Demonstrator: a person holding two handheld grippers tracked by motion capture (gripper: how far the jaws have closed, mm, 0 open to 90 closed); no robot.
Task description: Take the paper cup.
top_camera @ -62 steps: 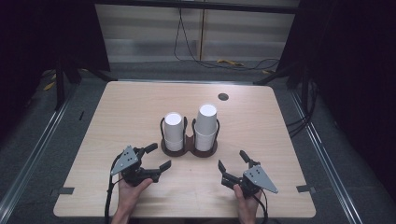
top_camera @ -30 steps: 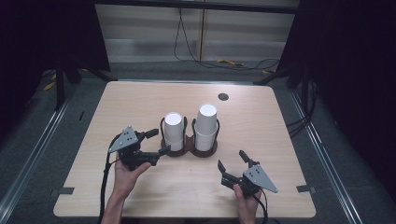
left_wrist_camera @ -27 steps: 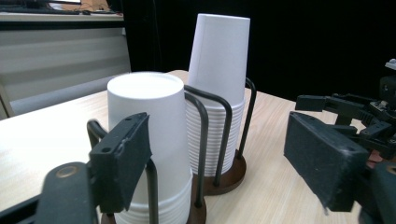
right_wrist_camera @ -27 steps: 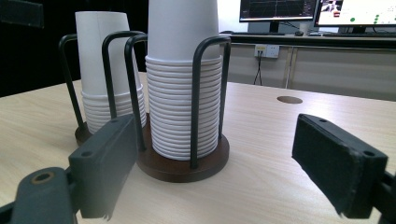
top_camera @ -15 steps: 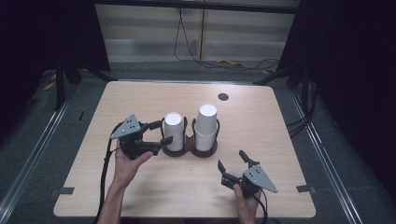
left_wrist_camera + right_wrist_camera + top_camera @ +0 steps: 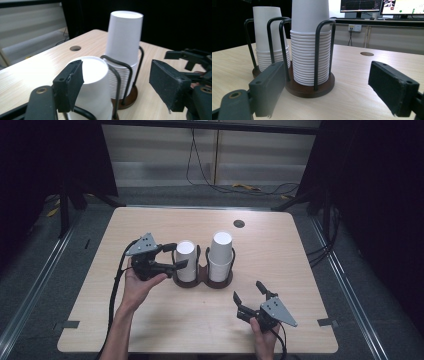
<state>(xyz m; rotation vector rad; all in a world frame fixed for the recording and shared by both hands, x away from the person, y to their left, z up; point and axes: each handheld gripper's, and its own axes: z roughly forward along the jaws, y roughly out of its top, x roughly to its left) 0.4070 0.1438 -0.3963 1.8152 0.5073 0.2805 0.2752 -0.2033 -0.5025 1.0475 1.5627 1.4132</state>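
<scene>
At left cup stack (image 6: 186, 261): left tool (image 6: 175, 256) open astride top; right tool (image 6: 249, 293) open.

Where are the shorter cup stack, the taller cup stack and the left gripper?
shorter cup stack (image 6: 185, 260), high view, side of its top cup
taller cup stack (image 6: 220, 251), high view, side of its top cup
left gripper (image 6: 175, 256), high view, between its fingertips

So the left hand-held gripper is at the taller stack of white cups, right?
Not quite: the left hand-held gripper is at the shorter cup stack, as the high view shows. The taller stack stands beside it, untouched.
</scene>
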